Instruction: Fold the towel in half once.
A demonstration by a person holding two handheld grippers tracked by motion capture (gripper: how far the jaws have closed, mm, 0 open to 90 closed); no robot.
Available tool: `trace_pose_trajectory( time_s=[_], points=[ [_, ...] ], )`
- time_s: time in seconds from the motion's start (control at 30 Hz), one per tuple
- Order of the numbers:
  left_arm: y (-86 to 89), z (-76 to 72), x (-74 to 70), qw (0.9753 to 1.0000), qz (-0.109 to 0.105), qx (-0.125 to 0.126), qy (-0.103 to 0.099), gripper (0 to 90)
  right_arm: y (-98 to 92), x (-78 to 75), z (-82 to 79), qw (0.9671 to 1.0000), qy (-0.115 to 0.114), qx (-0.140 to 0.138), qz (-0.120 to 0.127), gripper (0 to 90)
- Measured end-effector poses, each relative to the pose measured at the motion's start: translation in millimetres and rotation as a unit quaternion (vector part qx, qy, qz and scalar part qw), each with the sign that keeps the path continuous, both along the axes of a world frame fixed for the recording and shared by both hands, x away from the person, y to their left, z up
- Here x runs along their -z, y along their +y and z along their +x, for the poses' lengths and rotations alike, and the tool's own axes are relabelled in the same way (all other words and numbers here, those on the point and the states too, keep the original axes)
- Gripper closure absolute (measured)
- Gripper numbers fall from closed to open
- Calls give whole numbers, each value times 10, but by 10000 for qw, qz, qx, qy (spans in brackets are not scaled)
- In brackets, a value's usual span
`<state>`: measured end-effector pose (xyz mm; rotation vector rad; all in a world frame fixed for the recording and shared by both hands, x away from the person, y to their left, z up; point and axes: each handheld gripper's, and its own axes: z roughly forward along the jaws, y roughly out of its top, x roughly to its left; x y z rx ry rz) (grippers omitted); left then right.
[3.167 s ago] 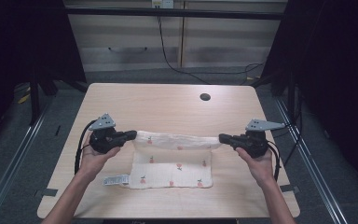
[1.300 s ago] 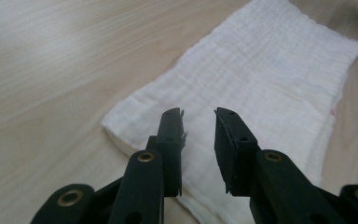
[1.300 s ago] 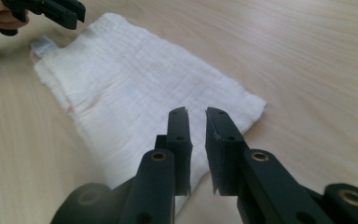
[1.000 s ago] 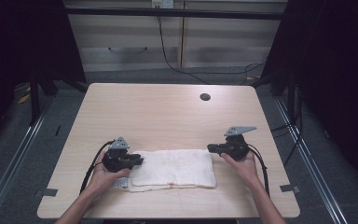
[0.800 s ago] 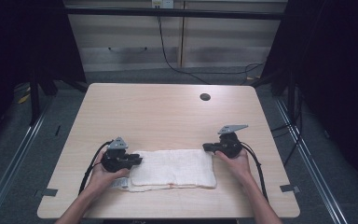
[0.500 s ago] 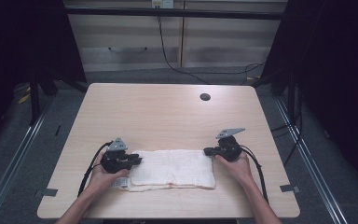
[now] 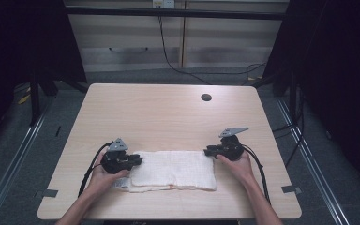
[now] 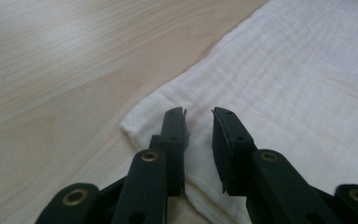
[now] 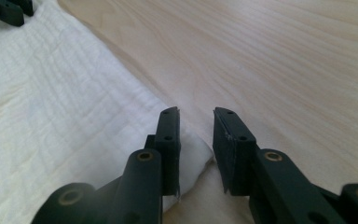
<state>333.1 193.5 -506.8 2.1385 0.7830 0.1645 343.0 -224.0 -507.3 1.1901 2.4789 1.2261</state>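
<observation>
A white cloth (image 7: 173,171), folded into a long strip, lies flat near the table's front edge. My left gripper (image 7: 138,161) rests at its left end. In the left gripper view that gripper (image 8: 199,112) is open, its jaws a small gap apart above the cloth's corner (image 8: 284,84), gripping nothing. My right gripper (image 7: 207,151) sits at the cloth's far right corner. In the right gripper view it (image 9: 196,112) is open too, with the cloth's corner (image 9: 65,121) under its left jaw and bare wood under the other.
The light wooden table (image 7: 168,117) has a round cable hole (image 7: 206,97) at the back right. A small tag (image 7: 120,183) pokes out at the cloth's front left. The left gripper's jaws (image 9: 7,10) appear far off in the right gripper view.
The cloth, earlier held stretched between both grippers farther back, now lies folded flat near the front edge. Both grippers have come down and inward to its ends.
</observation>
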Motion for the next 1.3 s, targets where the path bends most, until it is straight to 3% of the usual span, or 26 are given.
trace_pose_trajectory(
  time_s=[0.17, 0.27, 0.33, 0.4, 0.47, 0.6, 0.63, 0.7, 0.8, 0.9, 1.13, 1.3],
  points=[
    [5, 13, 1, 10000, -42, 0, 42, 741, 27, 10, -6, 10000, -48, -59, -6, 701],
    [4, 19, -8, 9999, -32, 8, 98, 726, 20, 8, -12, 9999, 0, -159, -42, 825],
    [2, 38, -15, 9996, -134, 24, 248, 684, 19, -1, -18, 9997, 14, -207, -110, 875],
    [9, 55, -47, 9998, -88, 35, 180, 642, 19, -6, -14, 9997, 57, -191, -121, 884],
    [49, 82, -97, 9995, -286, -19, 159, 611, 19, -9, -8, 9997, 98, -176, -102, 886],
    [113, 181, -188, 9992, -322, -194, 126, 570, 12, -8, -2, 9998, 134, -145, -77, 887],
    [124, 221, -189, 9988, -352, -261, 210, 568, 12, -8, -2, 9998, 141, -126, -68, 887],
    [131, 289, -161, 9989, -235, -289, 272, 551, 16, -10, -4, 9998, 154, -96, -71, 887],
    [136, 342, -102, 9984, -251, -371, 350, 524, 15, -9, -4, 9998, 144, -103, -75, 888],
    [92, 334, -64, 9990, -27, -314, 313, 496, 14, -7, -3, 9998, 132, -99, -70, 887],
    [92, 337, -34, 9988, 11, -331, 350, 529, 14, -5, -11, 9999, 104, -107, -70, 887],
    [59, 316, -21, 9995, 5, -157, 280, 666, 13, -5, -9, 9999, 104, -102, -62, 887]
  ],
)
